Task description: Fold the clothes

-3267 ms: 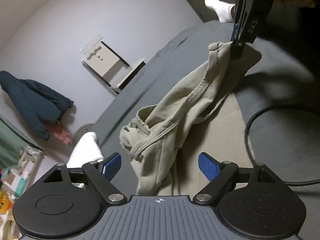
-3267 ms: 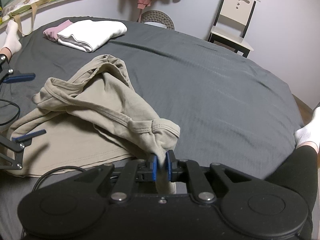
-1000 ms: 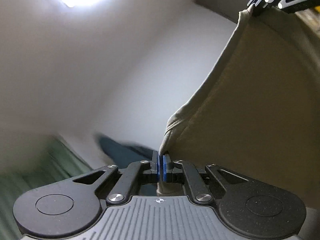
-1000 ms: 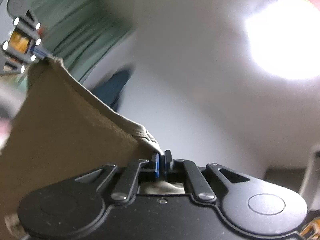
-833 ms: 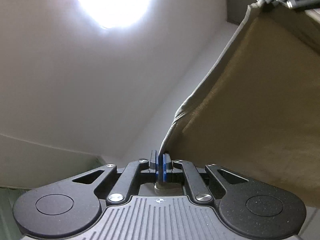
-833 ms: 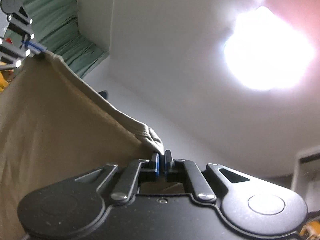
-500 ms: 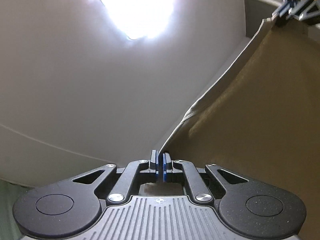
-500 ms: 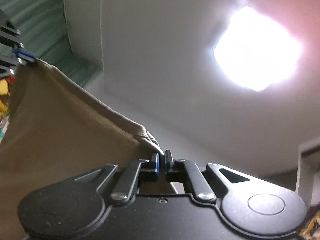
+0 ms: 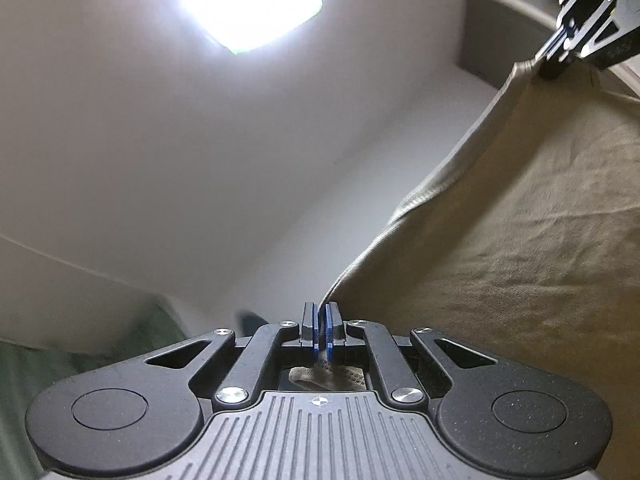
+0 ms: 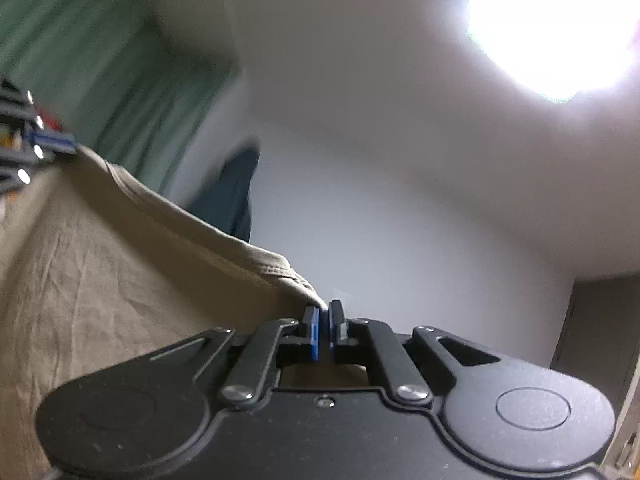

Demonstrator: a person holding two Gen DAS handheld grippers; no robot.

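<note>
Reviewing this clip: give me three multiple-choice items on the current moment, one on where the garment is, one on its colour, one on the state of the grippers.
1. Where is the garment?
A. Held up in the air between both grippers
B. Flat on the bed
C. Draped over a chair

2. What colour is it?
A. White
B. Khaki-beige
C. Dark blue

3. What state are the grippers in?
A. Both open
B. Only the left gripper shut
C. Both shut on the garment

Answers: 1 A, its top edge spans from the left gripper to the right gripper, ceiling light behind. 2 B, the cloth is tan throughout. 3 C, each pair of blue pads pinches fabric.
</note>
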